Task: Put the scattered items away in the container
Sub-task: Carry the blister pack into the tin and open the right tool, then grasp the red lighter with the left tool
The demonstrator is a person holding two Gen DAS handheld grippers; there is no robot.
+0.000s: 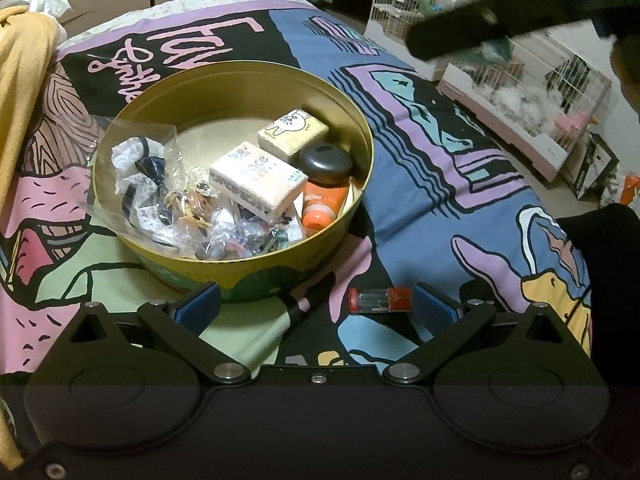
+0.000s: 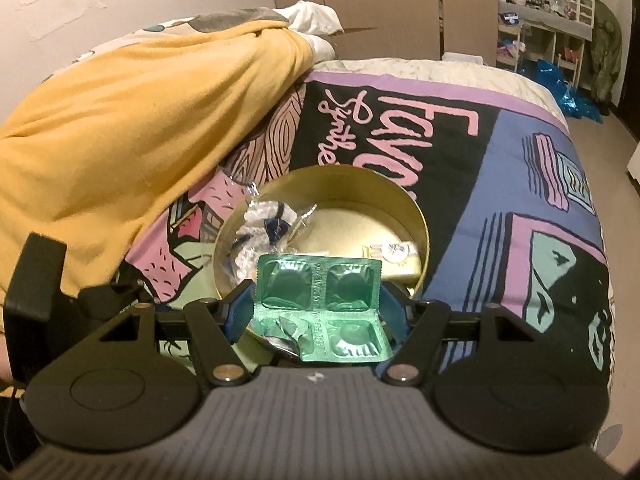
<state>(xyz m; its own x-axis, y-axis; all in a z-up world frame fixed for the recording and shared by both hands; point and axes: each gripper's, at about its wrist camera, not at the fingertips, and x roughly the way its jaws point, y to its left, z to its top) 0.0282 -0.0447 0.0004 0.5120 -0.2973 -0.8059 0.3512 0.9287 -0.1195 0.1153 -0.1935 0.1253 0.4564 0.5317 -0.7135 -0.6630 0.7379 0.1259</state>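
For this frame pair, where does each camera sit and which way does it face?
Left wrist: on the left gripper, angled down at the patterned bedspread, a small clear vial with red caps and the round gold metal tin; its open blue-padded fingers show.
Right wrist: on the right gripper, looking down toward the tin; its fingers clamp a green foil blister pack.
Shared: tin, bedspread, yellow blanket.
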